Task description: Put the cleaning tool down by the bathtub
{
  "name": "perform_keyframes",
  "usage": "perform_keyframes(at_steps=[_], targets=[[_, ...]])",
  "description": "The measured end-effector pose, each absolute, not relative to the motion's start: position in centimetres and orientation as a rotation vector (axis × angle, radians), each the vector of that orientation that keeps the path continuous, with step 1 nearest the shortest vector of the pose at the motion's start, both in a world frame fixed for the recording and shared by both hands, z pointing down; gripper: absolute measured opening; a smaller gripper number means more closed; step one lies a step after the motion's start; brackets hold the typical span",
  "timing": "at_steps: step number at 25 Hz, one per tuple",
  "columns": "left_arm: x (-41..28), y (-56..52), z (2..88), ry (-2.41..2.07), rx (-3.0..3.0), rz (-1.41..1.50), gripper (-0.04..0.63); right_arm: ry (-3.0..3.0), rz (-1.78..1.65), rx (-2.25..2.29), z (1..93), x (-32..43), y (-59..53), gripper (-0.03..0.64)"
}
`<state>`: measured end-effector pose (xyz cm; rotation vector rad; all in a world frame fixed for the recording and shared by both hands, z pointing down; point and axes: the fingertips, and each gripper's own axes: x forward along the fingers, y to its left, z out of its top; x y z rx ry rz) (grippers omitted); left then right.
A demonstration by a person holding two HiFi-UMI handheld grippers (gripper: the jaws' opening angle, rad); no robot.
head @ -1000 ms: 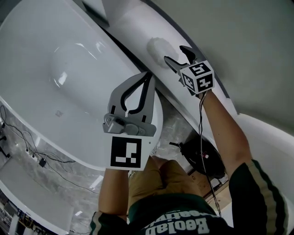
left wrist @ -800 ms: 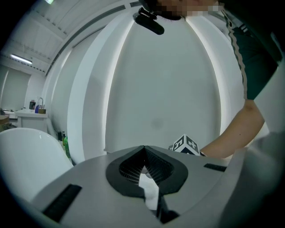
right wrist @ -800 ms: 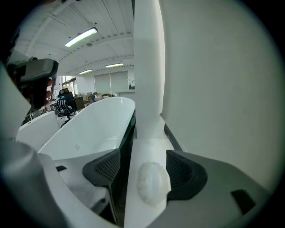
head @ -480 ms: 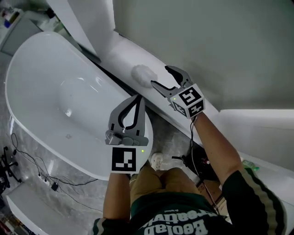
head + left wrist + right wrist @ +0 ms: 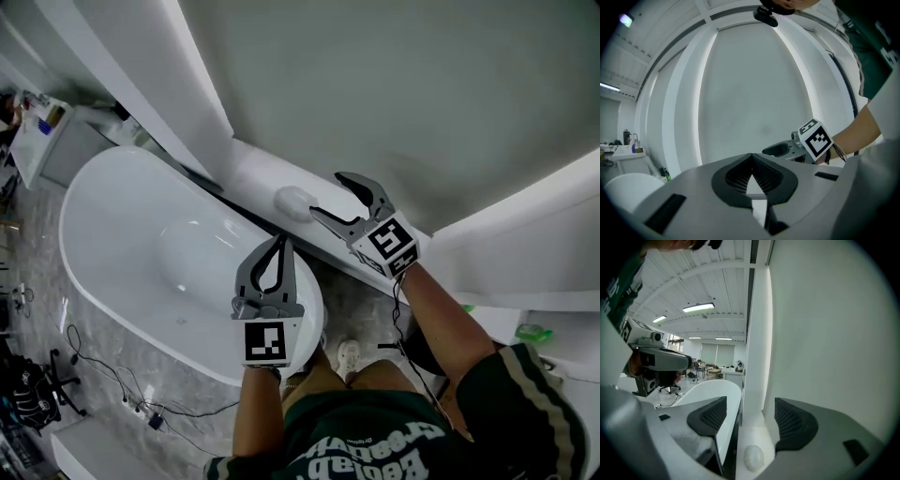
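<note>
The white bathtub [image 5: 122, 234] is on the left, and the left gripper [image 5: 279, 242] hangs over its near end with its claw closed and nothing in it. The cleaning tool [image 5: 292, 200], a small white pad, lies on the white ledge [image 5: 248, 169] next to the tub. The right gripper [image 5: 327, 194] is just beside the pad, its claw wide apart and empty.

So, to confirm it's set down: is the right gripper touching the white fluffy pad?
Apart. Right gripper view: the right gripper, jaws open, straddles the white fluffy pad, bare ledge between.
</note>
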<state>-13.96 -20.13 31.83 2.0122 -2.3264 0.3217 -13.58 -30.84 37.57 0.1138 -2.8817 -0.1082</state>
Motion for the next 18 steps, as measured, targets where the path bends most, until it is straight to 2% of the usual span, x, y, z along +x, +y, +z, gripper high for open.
perform_keyframes(at_steps=[11, 18], targets=[[-7.6, -19.9, 23.7, -2.254, 2.174, 0.241, 0.009, -3.135, -0.209, 0.241, 23.4, -3.6, -26.5, 0.307], [-2.8, -19.2, 20.6, -2.234, 2.263, 0.261, 0.009, -3.230, -0.277, 0.248, 18.3, 1.5, -23.4, 0.307]])
